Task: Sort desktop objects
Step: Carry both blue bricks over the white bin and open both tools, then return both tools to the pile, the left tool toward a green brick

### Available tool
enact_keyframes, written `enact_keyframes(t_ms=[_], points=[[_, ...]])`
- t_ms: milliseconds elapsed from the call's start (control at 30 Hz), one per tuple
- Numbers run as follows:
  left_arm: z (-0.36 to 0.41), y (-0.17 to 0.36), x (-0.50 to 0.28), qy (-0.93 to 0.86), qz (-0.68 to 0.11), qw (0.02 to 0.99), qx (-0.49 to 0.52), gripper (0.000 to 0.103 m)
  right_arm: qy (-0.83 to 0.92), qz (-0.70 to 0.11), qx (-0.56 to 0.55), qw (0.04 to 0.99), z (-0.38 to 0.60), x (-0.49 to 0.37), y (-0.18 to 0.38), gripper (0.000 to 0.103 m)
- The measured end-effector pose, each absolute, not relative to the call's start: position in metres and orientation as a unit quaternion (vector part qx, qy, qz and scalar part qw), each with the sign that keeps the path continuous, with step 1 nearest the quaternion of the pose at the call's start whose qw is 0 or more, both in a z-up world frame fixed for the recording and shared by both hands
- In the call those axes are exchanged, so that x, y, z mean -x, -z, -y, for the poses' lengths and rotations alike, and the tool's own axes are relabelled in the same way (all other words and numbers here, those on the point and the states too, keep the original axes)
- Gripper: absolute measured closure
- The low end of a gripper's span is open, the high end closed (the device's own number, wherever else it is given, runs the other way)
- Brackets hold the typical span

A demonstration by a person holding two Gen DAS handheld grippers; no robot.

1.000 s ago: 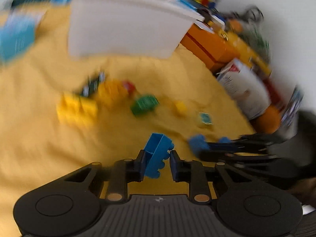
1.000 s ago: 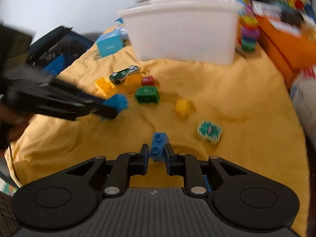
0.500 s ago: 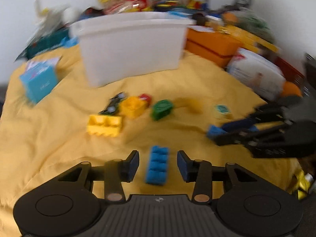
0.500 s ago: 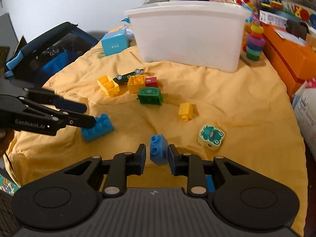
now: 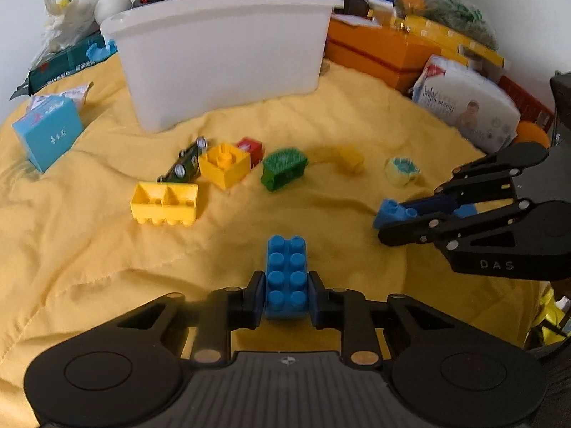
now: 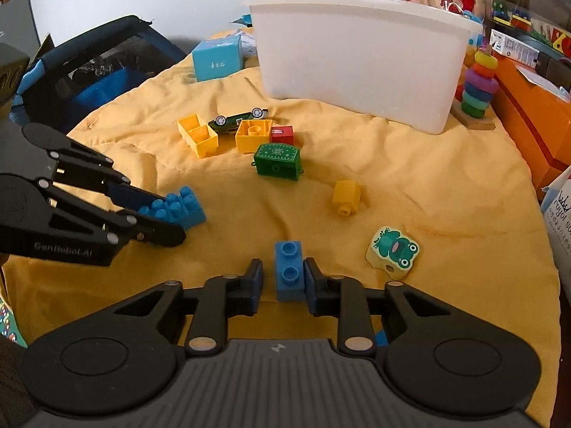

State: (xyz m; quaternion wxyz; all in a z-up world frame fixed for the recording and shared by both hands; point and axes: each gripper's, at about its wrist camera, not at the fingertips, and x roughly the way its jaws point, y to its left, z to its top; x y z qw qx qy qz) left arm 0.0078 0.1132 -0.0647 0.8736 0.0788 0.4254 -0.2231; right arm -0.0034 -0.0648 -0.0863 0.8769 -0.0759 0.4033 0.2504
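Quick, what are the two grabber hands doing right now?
Left gripper: just closed on the big blue brick.
Right gripper: shut on the small blue brick.

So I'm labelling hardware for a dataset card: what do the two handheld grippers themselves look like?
Both are matte black plastic. The left gripper and the right gripper each have a ribbed grey-black body, two round discs at the sides, brass-coloured pivot pins and linkage arms ending in dark blue pads. Seen from the side, the left one carries pale "GenRobot.AI" lettering and the right one "DAS". No cables or sleeves show.

bare yellow cloth [image 6: 446,185] right of centre, toy cluster [image 6: 249,135] ahead, white bin [image 6: 357,60] blocking behind
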Motion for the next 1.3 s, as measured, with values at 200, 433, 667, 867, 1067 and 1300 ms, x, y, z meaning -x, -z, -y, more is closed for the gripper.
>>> enact_keyframes(t_ms=[200,433,667,867,1067,1300], points=[[-0.114,0.015,-0.029,0.215,-0.372,0.900,-0.075,0.076,-0.246,-0.380,0.064,0.889,0.071,-0.005,0.062,0.086],[-0.111,-0.059,-0.093,0.200,-0.281,0.933,-0.105,0.075,-0.240,-0.279,0.068,0.927,0.077,-0.053,-0.004,0.086],[-0.094,-0.096,-0.170,0.159,-0.245,0.948,-0.130,0.075,-0.208,-0.203,0.064,0.955,0.068,-0.132,-0.055,0.086],[-0.085,-0.066,-0.217,0.121,-0.303,0.934,-0.146,0.063,-0.179,-0.232,0.067,0.954,0.061,-0.184,-0.054,0.085],[-0.092,-0.053,-0.197,0.132,-0.313,0.932,-0.129,0.053,-0.159,-0.278,0.054,0.946,0.072,-0.195,-0.030,0.065],[-0.099,-0.061,-0.113,0.162,-0.266,0.946,-0.095,0.037,-0.173,-0.230,0.040,0.957,0.092,-0.141,-0.034,0.053]])
